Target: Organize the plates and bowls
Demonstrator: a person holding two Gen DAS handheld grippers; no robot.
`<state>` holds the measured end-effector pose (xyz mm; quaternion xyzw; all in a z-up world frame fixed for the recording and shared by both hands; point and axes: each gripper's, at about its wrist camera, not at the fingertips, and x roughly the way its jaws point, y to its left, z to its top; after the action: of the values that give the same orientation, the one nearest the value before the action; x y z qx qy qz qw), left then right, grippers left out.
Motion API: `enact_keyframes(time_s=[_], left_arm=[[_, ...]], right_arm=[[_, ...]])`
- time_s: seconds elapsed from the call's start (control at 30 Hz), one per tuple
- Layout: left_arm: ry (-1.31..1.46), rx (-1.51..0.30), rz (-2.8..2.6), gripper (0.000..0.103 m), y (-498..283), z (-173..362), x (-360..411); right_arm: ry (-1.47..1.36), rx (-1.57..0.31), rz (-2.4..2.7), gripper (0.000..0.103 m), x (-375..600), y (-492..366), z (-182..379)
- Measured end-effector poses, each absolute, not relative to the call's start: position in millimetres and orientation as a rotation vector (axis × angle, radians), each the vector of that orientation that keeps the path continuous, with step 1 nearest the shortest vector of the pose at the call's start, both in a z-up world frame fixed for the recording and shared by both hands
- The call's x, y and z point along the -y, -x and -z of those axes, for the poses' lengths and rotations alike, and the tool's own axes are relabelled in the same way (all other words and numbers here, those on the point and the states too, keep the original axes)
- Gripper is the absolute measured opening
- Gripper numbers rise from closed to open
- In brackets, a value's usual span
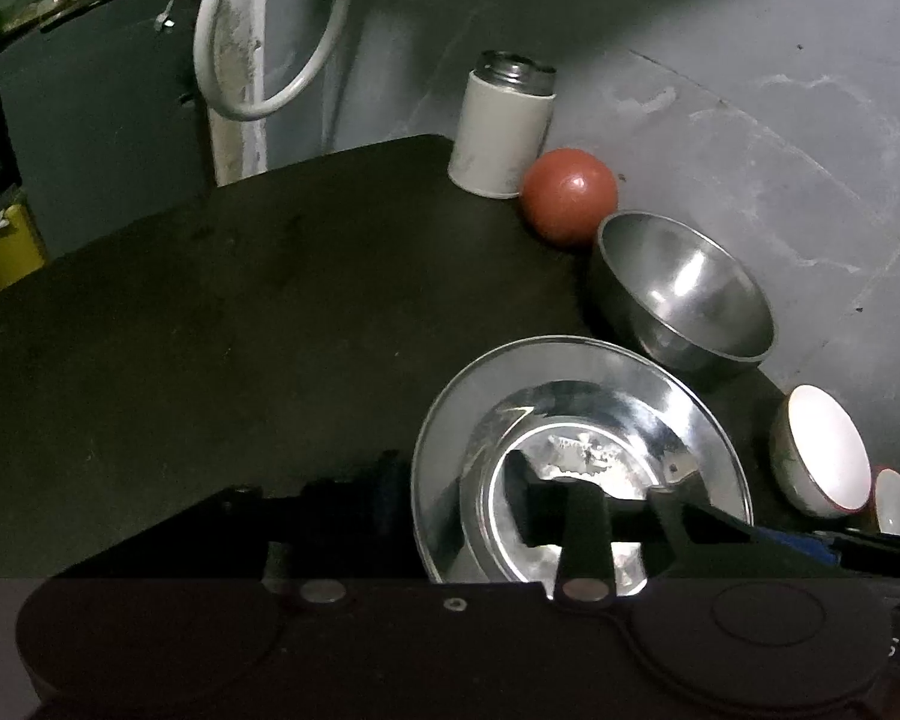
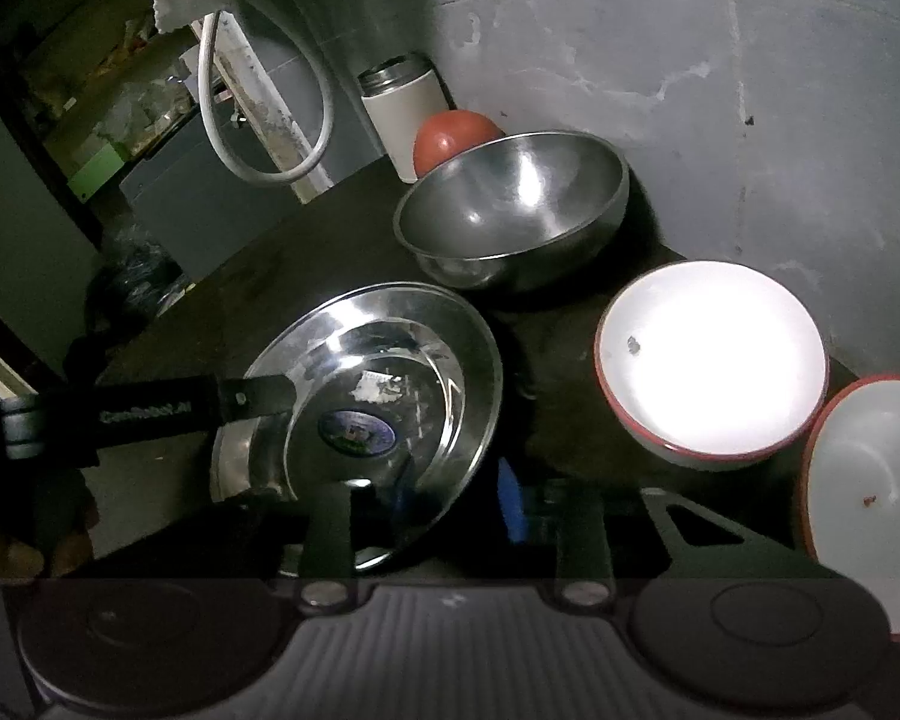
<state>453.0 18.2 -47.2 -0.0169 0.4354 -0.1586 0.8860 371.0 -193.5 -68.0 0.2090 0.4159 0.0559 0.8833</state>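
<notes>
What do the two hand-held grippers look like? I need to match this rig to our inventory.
Both are black. The left hand-held gripper has a long flat finger with pale lettering, too blurred to read, a small screw and a grey cylindrical knob at its base. The right hand-held gripper has flat black fingers, a blue part between them, round silver fasteners and a ribbed grey body with two round caps.

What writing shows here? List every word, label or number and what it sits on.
"GenRobot.AI", faint: along the side of the left gripper.
Blue oval sticker inside the steel plate: print too blurred to read.
Nothing else is legible.
</notes>
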Motion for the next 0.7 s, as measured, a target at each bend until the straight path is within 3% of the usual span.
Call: enact_keyframes(time_s=[0.17, 0.7], left_arm=[[0.040, -0.921, 0.308, 0.020, -449, 47, -23], [0.080, -0.858, 0.295, 0.020, -410, 16, -45]], right_arm=[[-0.396, -0.873, -0.113, 0.025, 189, -372, 65], [-0.339, -0.828, -0.171, 0.025, 181, -352, 37]])
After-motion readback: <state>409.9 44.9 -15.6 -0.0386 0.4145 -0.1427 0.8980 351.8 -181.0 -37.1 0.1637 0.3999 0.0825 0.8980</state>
